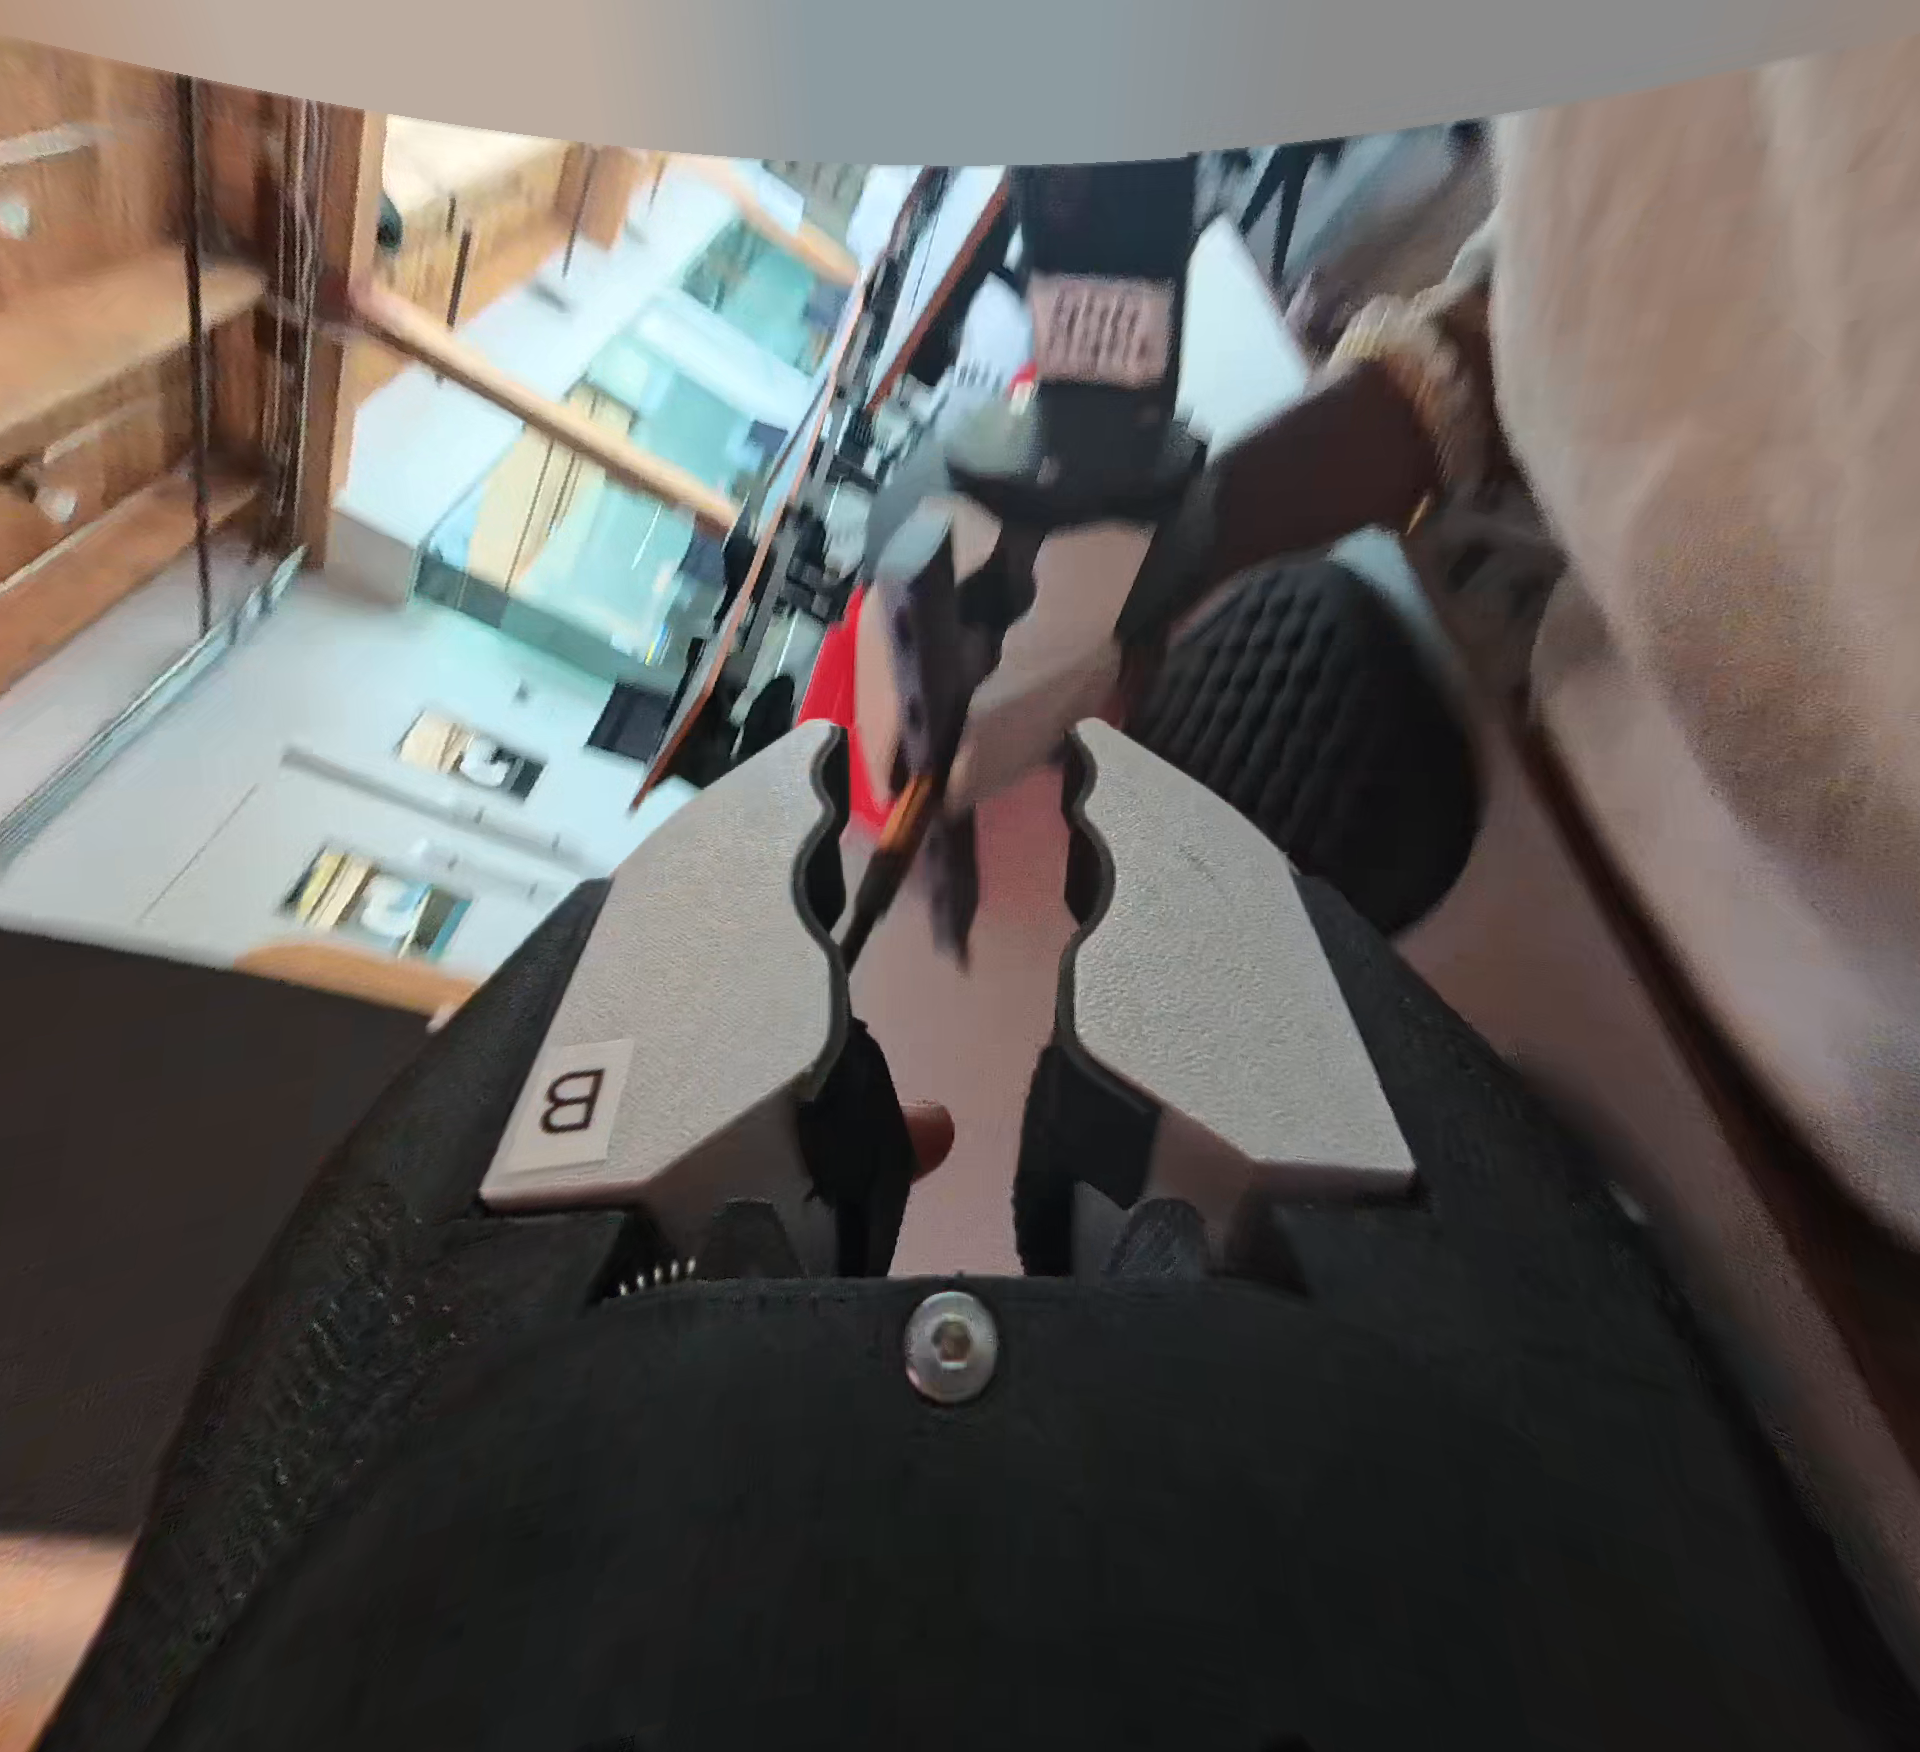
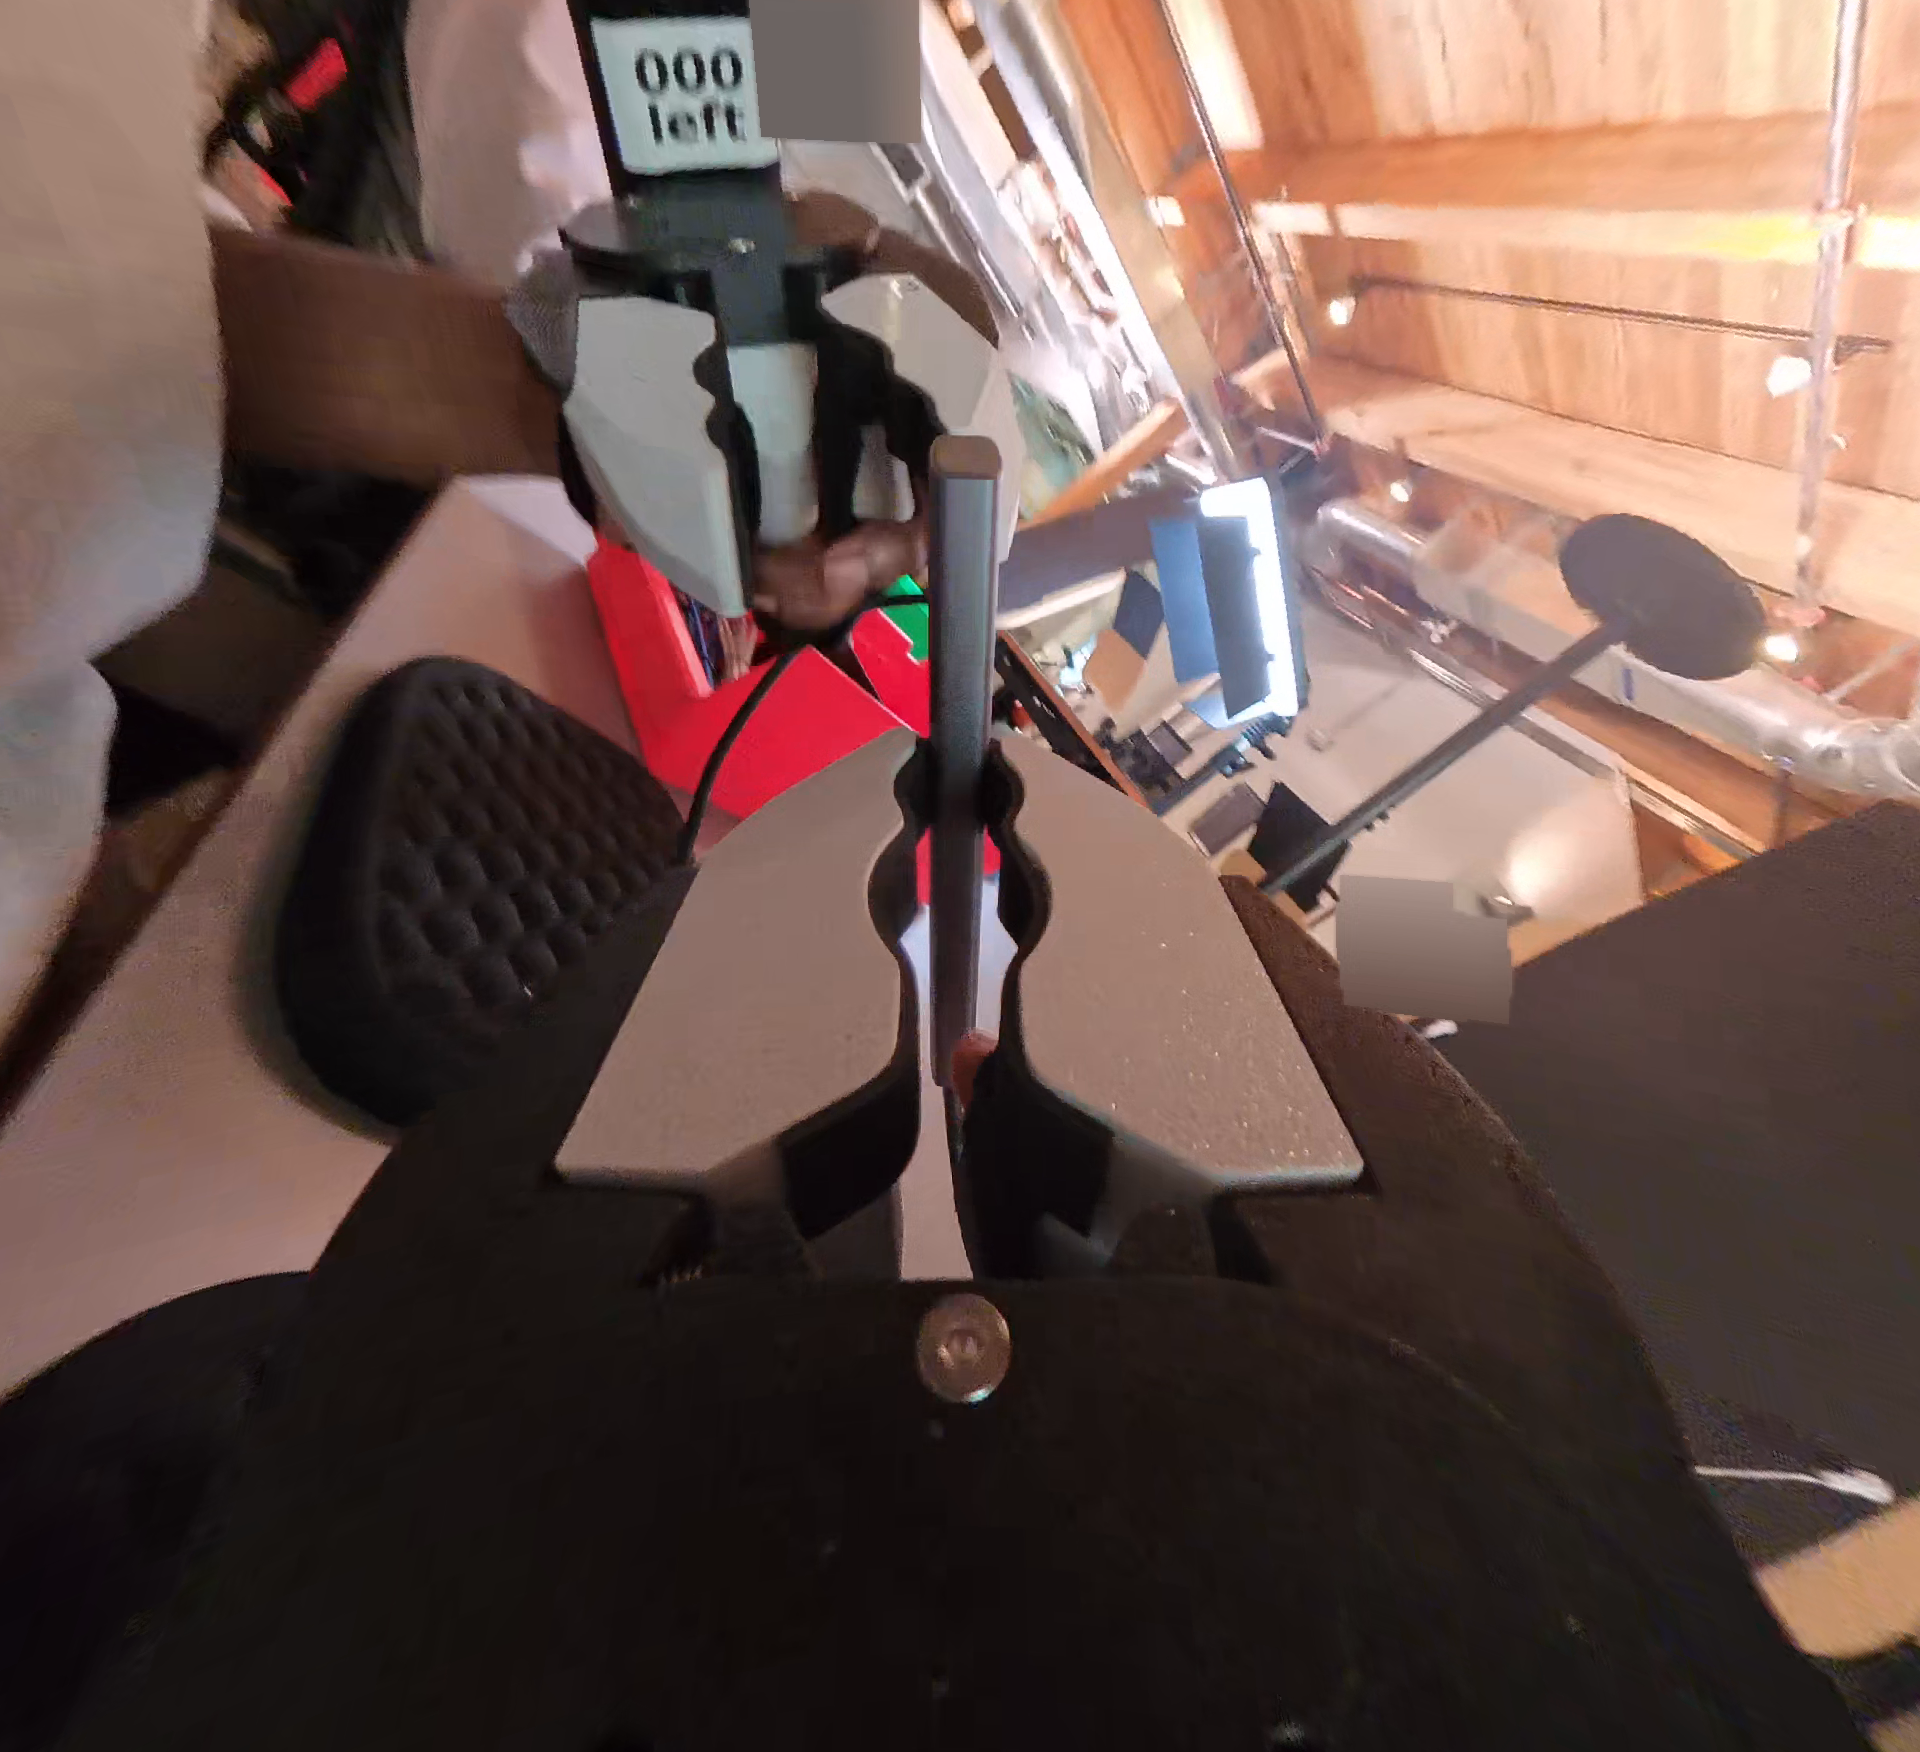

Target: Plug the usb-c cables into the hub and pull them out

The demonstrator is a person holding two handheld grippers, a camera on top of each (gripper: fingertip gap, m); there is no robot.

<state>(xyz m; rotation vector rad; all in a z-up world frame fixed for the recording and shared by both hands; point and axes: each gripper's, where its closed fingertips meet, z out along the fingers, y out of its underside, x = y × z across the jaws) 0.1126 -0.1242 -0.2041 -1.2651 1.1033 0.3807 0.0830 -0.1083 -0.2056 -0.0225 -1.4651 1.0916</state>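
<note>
My right gripper (image 2: 961,757) is shut on a slim dark grey hub (image 2: 963,580) and holds it edge-on, lifted above the table. My left gripper (image 1: 951,767) is open, its fingers well apart. A thin black cable (image 1: 883,861) with an orange band lies in the gap, against the inner side of its left finger. The left gripper also shows in the right wrist view (image 2: 774,497), up and to the left of the hub, with a black cable (image 2: 727,746) hanging below it. The right gripper (image 1: 966,622) shows blurred just beyond the left gripper's fingertips.
A black textured rounded object (image 2: 457,871) lies on the pale table (image 2: 156,1131), also seen in the left wrist view (image 1: 1299,746). A red box (image 2: 769,726) stands behind it. A person's light clothing (image 1: 1714,559) fills the right side. Wooden walls and a lamp panel (image 2: 1247,601) are in the background. Left and right tips are no more than a few centimetres apart.
</note>
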